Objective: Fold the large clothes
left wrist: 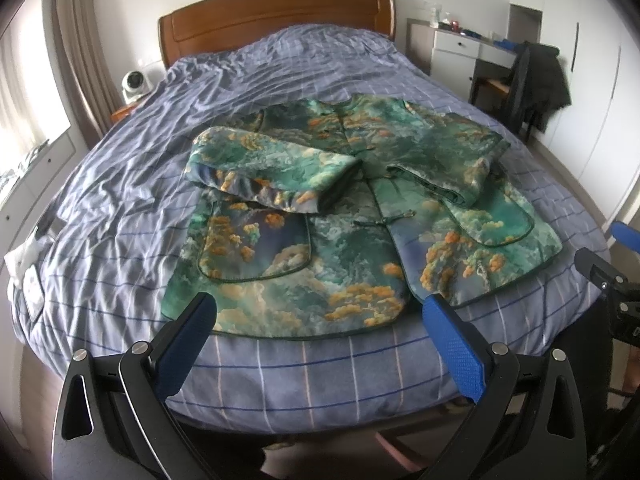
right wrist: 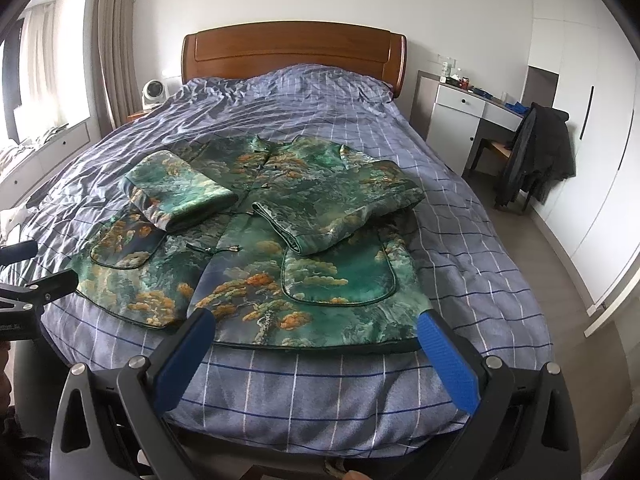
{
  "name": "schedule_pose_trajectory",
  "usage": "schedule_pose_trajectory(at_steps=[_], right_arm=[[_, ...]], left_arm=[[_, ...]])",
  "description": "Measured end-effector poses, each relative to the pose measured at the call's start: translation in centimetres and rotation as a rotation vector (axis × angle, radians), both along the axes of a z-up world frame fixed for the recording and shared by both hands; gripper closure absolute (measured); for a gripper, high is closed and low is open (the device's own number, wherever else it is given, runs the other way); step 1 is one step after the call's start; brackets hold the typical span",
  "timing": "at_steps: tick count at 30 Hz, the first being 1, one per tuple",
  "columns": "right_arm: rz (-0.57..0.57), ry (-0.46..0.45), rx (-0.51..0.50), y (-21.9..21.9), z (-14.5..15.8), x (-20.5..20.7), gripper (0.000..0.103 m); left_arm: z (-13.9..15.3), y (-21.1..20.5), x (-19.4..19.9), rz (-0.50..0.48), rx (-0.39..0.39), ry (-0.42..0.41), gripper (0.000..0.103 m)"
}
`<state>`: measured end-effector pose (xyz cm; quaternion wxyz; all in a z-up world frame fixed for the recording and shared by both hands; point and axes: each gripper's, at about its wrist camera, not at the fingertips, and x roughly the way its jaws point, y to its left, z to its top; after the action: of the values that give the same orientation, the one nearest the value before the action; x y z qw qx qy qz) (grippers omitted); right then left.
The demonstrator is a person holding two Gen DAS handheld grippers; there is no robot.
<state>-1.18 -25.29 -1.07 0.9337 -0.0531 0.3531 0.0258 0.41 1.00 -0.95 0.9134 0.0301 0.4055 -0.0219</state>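
On the near half of the bed point(left wrist: 120, 184) lies the jacket point(left wrist: 340, 248), a green brocade piece with orange cloud patches, spread front-up with its hem toward the foot edge. Both sleeves are already folded across the chest: the left sleeve point(left wrist: 276, 172) and the right sleeve point(left wrist: 444, 184) meet close to the buttoned centre line. Two rounded patch pockets sit below them.

Just short of the hem, the left gripper point(left wrist: 320, 312) hovers with its blue-padded fingers spread wide and holding nothing; the right gripper point(right wrist: 316, 328) does the same over the other hem corner. Neither appears to touch the cloth.

My guess is the next step is lifting the hem and folding the body upward. Several things could spoil that. The fabric looks slick and stiff, so a shallow pinch might slip off. A deep one could catch the checked duvet point(right wrist: 460, 208) underneath and drag it along. Uneven lifting by the two hands might also let the folded sleeves slide off the chest and undo the work
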Motion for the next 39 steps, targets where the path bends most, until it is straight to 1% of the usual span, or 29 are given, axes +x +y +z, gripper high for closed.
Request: schedule_pose_trajectory(at_steps=[6,10,16,23,29,39], right_arm=[[-0.016,0.007,0.002,-0.2,-0.1,0.2,0.000],[-0.047,0.036,-0.026,-0.1,-0.2,0.9,0.000],[-0.098,0.075,-0.024,-0.9,-0.3,1.7,0.000],[-0.108,0.111,-0.048,-0.9,-1.1,2.2,0.000],[-0.135,0.131,-0.063,-1.3,-1.4,2.4,0.000],[-0.136,0.147,-0.084,-1.1,-1.6,2.4,0.000]], left_arm=[[0.0,0.0,0.0,0.003,0.002,-0.001,0.000],[-0.1,0.3,0.2,0.018,0.003,-0.005,0.000],[-0.7,0.0,0.9,0.017,0.013,0.024,0.000],[-0.7,-0.7,1.1,0.007,0.035,0.039,0.000],[-0.8,-0.7,1.1,0.012,0.032,0.049,0.000],[-1.1,-0.7,1.2,0.012,0.031,0.060,0.000]])
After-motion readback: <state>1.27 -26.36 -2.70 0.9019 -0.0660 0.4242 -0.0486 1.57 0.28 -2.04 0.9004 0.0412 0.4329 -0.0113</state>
